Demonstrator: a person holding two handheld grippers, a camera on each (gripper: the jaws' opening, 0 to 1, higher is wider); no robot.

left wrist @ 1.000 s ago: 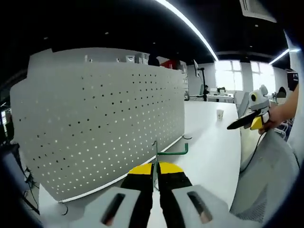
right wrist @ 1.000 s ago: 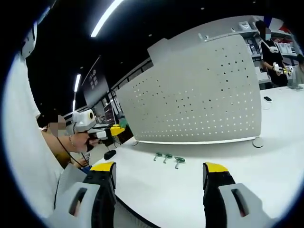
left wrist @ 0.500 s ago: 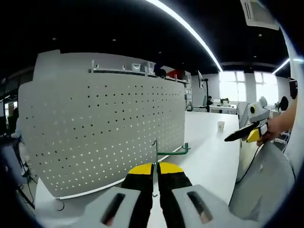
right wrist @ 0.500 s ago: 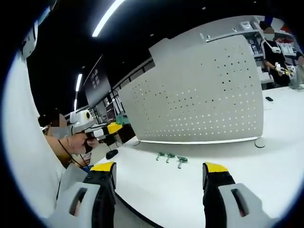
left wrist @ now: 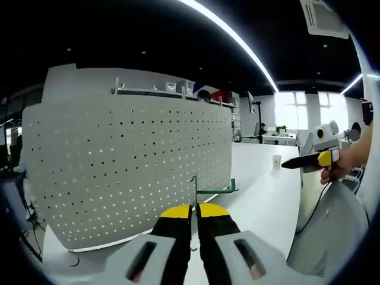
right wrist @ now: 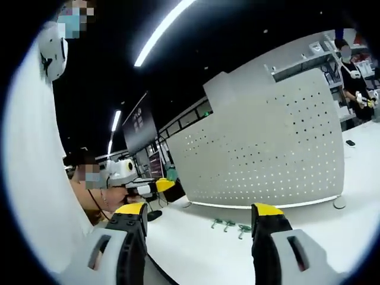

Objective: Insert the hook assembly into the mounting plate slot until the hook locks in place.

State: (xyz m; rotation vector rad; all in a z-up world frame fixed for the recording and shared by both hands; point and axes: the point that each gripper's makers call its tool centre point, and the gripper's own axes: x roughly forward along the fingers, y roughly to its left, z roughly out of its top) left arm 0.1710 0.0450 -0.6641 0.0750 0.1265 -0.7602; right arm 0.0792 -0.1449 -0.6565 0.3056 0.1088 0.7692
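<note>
One hook [left wrist: 209, 190] is already pinched in the left gripper [left wrist: 193, 228], whose jaws are closed right up on the hook's thin upright wire, so the green arm pokes out to the right above the yellow tips. The white pegboard [left wrist: 130, 166], which looks like the mounting plate here, stands upright on the white table [left wrist: 267, 196] just ahead and to the left of that gripper. So the step in hand looks like the carry-in: the hook is picked and raised but not yet at the holes.

Next move, as a guess: bring the hook's back end square to a pair of holes, push in, then drop it till it catches. The wire probably pivots easily in the grip, so a slow approach makes sense.

Meanwhile the right gripper [right wrist: 199, 237] is wide open with nothing between its jaws, hanging over the table edge. Three spare hooks [right wrist: 228, 225] lie on the table in front of the board in the right gripper view. A paper cup [left wrist: 276, 160] sits well off to the side. Nothing stands between hook and board; a person [right wrist: 356, 83] works behind it.
</note>
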